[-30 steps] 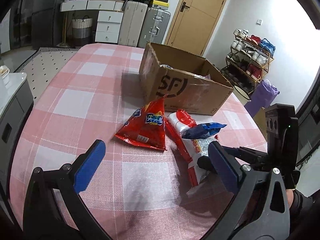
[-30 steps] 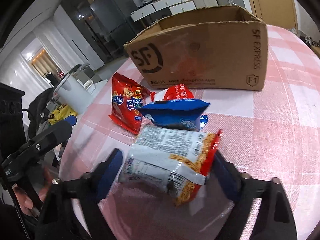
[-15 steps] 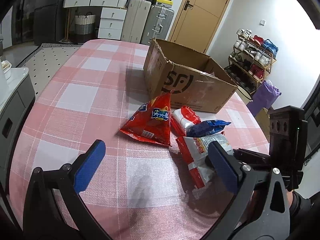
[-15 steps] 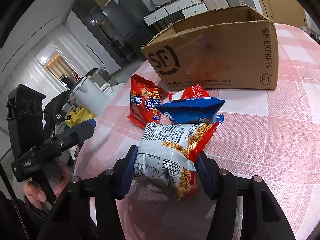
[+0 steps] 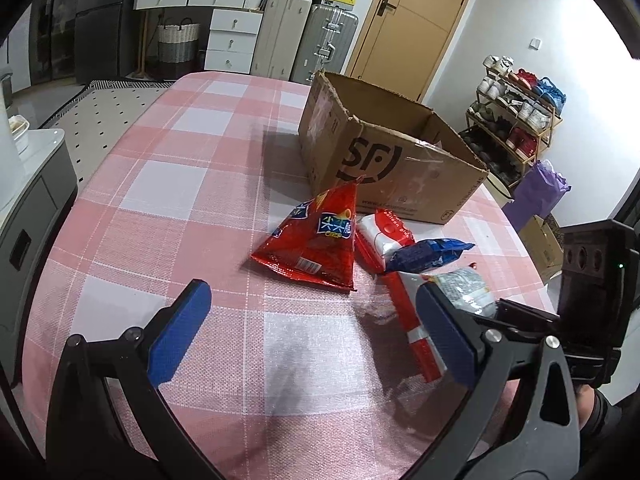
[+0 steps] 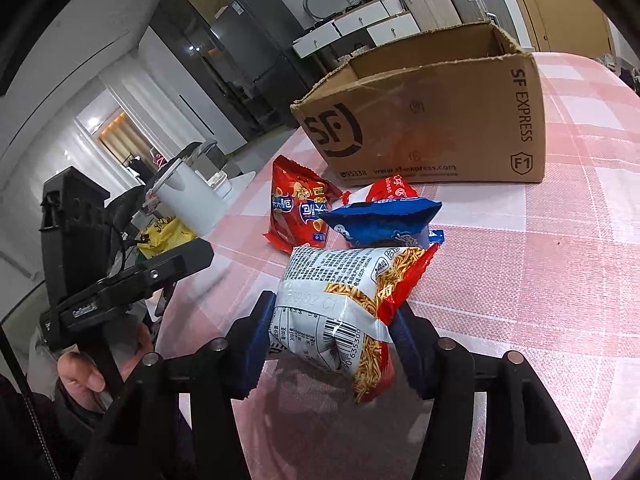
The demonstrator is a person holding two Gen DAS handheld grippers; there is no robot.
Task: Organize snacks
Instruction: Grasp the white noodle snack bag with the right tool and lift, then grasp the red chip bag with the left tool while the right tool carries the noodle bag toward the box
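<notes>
A noodle snack bag, white and red, is pinched between the blue pads of my right gripper, which is shut on it. The bag's far end hangs just above the checked tablecloth. Beyond it lie a blue packet, a red chips bag and a red-and-white pack. Behind them stands an open cardboard box. My left gripper is open over bare cloth, short of the red chips bag. The held noodle bag shows at its right.
The pink checked table stretches left and far. A grey side cabinet is off its left edge, a shoe rack and purple bag off its right. A hand holds the left gripper beside a white container.
My right gripper's jaws went from wide around the noodle bag to shut on it. The left gripper stayed open and hardly moved.
</notes>
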